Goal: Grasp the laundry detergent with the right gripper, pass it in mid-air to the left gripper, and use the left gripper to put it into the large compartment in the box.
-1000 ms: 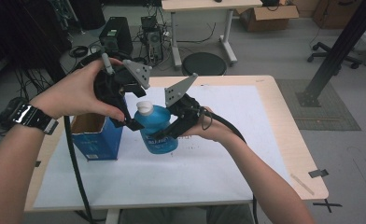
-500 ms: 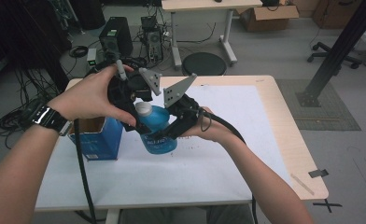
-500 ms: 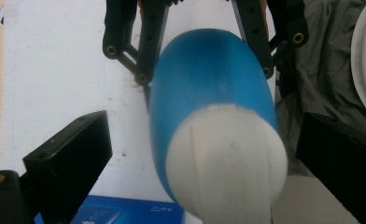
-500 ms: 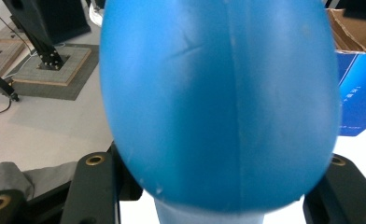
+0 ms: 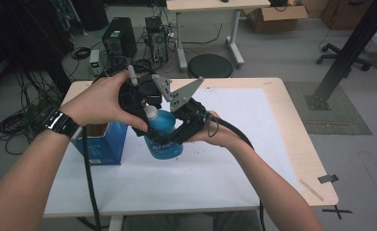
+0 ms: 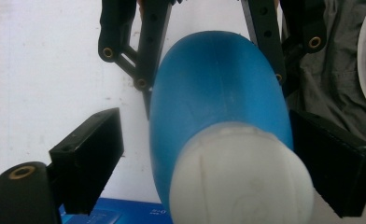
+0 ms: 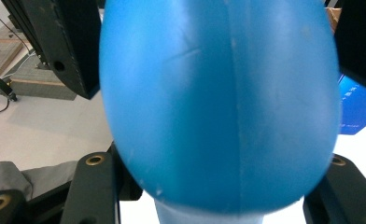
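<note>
A blue plastic bottle with a white cap is held a little above the table beside a blue box. My right gripper is shut on its body from the right, and the bottle bulges between those jaws. My left gripper comes down over the top, with the white cap between its jaws. Those jaws have just been closing. The left pad still stands clear of the cap, while the other pad is at its edge.
An open blue cardboard box stands on the white sheet just left of the bottle. The wooden table edge runs along the right. Cables, computer cases and a round stool lie on the floor beyond.
My left hand has moved right and down until its gripper sits over the bottle's cap, and its jaws have narrowed. The right gripper and bottle have stayed put.
</note>
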`<state>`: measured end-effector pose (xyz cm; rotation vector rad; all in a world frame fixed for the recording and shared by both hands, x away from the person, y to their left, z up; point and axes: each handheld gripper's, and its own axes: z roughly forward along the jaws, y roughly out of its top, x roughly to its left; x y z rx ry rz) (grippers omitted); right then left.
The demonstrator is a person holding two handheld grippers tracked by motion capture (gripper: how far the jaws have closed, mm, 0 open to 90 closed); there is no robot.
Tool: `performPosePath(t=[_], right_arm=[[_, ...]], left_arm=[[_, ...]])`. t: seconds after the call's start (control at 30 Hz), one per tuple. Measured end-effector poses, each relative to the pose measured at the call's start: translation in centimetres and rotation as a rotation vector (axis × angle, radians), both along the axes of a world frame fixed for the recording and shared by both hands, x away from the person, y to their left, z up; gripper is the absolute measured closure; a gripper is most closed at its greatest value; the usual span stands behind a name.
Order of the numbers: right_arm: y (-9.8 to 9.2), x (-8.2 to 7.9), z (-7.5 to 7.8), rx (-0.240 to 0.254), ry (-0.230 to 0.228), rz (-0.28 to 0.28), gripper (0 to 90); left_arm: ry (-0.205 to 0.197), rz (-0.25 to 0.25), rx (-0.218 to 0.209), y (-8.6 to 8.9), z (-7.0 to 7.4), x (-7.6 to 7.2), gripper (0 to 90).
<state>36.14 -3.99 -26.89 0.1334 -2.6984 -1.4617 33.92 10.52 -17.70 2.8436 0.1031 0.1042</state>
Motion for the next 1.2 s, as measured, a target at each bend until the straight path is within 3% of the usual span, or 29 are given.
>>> performPosePath(t=[0.53,1.2], right_arm=[[-0.39,0.13,0.08,0.005,0.007,-0.002,42.3],[-0.41,0.17,0.03,0.002,0.0,-0.009,42.2]], left_arm=[[-0.004,-0.023,0.016,-0.57,-0.22,-0.1,26.7],[-0.006,-0.024,0.027,-0.68,-0.24,-0.07,35.3]])
